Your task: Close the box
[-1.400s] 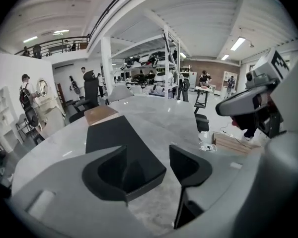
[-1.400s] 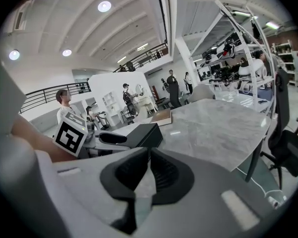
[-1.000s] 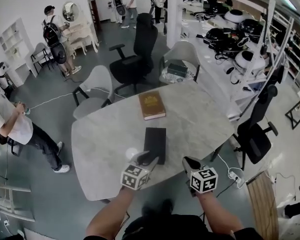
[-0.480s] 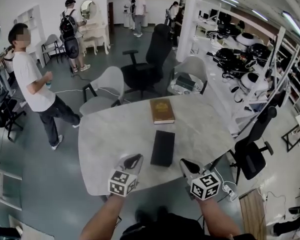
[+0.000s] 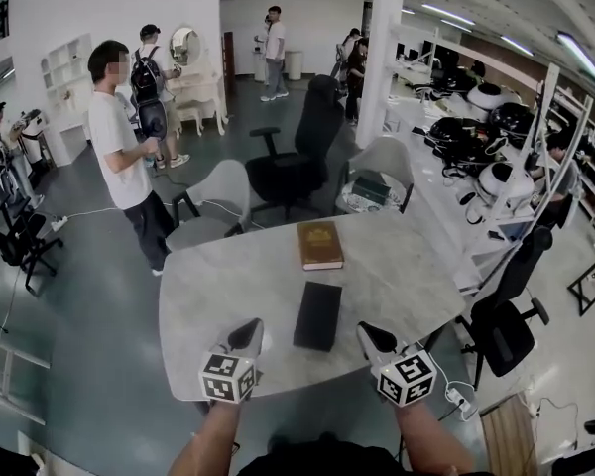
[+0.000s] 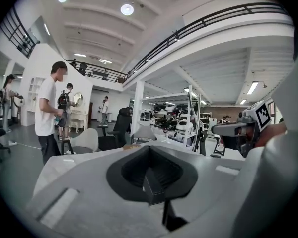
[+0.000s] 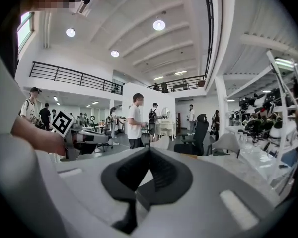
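A flat black box [image 5: 317, 315] lies shut on the grey marble table [image 5: 228, 286], lid down. My left gripper [image 5: 248, 331] hovers at the table's near edge, to the left of the box and apart from it. Its jaws have just been closing and now meet with nothing between them [image 6: 149, 150]. My right gripper [image 5: 370, 334] hovers right of the box, also clear of it, its jaws shut and empty [image 7: 149, 151]. Both point almost level across the room. Each gripper appears in the other's view: the right gripper [image 6: 241, 130] and the left gripper [image 7: 84, 135].
A brown book-like case [image 5: 320, 245] lies beyond the black box. A grey chair [image 5: 213, 191] and a black office chair [image 5: 297, 157] stand past the table's far side. A person [image 5: 124, 152] stands at the left. Shelves with equipment [image 5: 496, 127] line the right.
Both grippers have risen and drawn back from the black box towards the table's near edge, the left one also moving left. The left jaws went from open to shut. The standing person came closer.
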The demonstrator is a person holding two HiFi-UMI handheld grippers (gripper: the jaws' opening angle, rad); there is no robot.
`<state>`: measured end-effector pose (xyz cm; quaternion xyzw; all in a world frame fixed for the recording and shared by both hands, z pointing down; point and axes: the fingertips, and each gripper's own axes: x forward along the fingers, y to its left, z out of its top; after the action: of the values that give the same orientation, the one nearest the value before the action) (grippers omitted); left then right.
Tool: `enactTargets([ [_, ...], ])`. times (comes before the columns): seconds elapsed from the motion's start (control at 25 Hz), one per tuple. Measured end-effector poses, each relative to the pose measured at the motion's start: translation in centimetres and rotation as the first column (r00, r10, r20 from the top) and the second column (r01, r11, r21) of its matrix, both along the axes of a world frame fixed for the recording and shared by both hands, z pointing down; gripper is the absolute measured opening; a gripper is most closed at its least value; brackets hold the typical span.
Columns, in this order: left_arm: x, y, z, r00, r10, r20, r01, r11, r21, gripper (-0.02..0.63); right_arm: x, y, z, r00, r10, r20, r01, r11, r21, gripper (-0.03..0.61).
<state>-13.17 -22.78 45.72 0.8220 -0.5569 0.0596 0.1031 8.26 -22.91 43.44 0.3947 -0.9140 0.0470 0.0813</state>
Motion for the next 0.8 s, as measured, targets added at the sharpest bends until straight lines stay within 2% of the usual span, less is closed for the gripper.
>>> enactTargets([
  [0.16,-0.1,-0.8,-1.6,1.000,-0.025,0.005,0.025,1.000,0.018,0.011,1.3,-1.3,-0.8,0.998,0.017,0.052,-0.018,1.000,0.017,0.002],
  [0.4,-0.5,-1.4,-2.2,0.997,-0.064,0.036,0.063,0.997,0.044,0.011,0.1,-2.3,-1.3,0.997,-0.039,0.068,0.037,0.999,0.032,0.002],
  [0.8,0.8,-2.4,-1.4,0.999,-0.031,0.038,0.031,0.999,0.016,0.011,1.8,-3.1,-1.1,0.996,0.008,0.090,-0.009,1.000,0.011,0.002],
])
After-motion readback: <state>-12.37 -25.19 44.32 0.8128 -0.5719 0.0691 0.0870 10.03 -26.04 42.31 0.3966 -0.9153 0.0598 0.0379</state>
